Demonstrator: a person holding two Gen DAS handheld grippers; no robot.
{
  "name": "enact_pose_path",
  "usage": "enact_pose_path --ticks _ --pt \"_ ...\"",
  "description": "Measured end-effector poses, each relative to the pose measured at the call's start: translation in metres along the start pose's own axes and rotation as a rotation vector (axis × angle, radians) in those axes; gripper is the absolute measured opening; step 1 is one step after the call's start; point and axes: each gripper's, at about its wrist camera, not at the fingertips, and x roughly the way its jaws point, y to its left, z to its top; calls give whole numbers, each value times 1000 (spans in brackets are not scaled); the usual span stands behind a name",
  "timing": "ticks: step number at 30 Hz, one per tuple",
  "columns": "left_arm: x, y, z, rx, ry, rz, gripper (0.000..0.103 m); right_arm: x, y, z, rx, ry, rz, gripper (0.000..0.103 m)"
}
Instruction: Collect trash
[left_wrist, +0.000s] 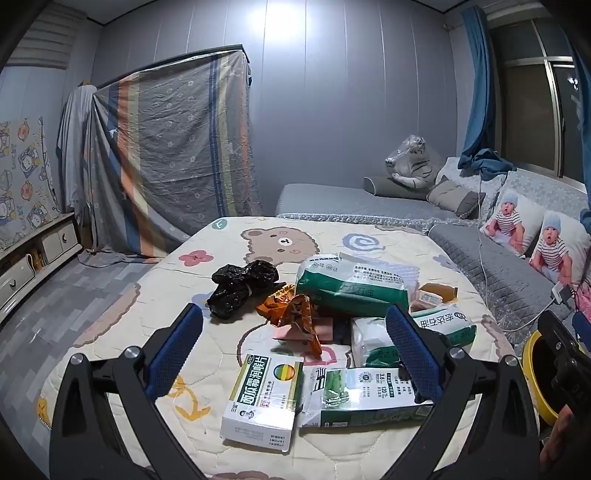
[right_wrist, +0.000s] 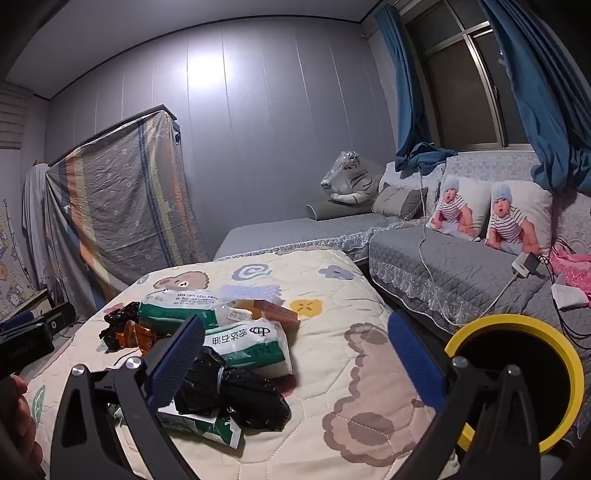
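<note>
Cartoon-printed quilting covers the table (left_wrist: 110, 314) where the trash lies in a loose heap. Taking the orange foil wrapper (left_wrist: 291, 317) as the marker: left of it sits a crumpled black plastic bag (left_wrist: 240, 288), below it a green-and-white lozenge box (left_wrist: 264, 398), right of it green-and-white tissue packs (left_wrist: 351, 288), and far right a yellow-rimmed bin (right_wrist: 517, 373). Left gripper (left_wrist: 295, 358) and right gripper (right_wrist: 295, 354) both gape wide, holding nothing. Everything looks light; the bags are soft and slippery, best pinched at a bunched fold, while the stiff box suits a grip across its narrow sides.
</note>
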Motion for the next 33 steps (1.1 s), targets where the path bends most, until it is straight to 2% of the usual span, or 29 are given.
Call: enact_pose_path --ticks 9,33 --pt "2 1 1 -5 13 -31 95 -2 1 -1 -4 -6 -2 96" --pt "4 7 1 -32 24 -37 95 0 3 0 -7 -2 -5 96"
